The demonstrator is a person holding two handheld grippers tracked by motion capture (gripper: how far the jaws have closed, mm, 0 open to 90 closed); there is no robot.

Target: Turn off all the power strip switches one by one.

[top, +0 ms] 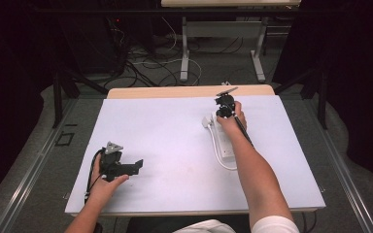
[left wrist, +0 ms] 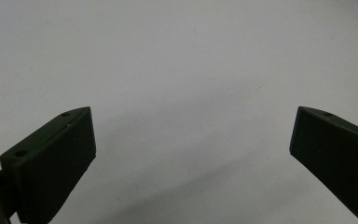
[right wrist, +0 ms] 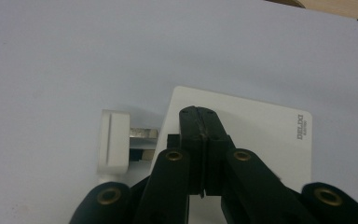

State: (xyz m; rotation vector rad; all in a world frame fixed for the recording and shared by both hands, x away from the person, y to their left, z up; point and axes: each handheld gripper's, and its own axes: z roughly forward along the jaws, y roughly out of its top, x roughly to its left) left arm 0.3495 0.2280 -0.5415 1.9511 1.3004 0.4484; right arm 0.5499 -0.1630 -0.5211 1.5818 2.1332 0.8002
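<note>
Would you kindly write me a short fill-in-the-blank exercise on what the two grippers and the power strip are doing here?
1. The right gripper has its jaws ____ over the white power strip.
2. The left gripper has its jaws ____ above the white table cover.
3. The white plug lies beside the strip with its metal prongs pointing ____ the strip.

Missing words: shut; open; toward
</note>
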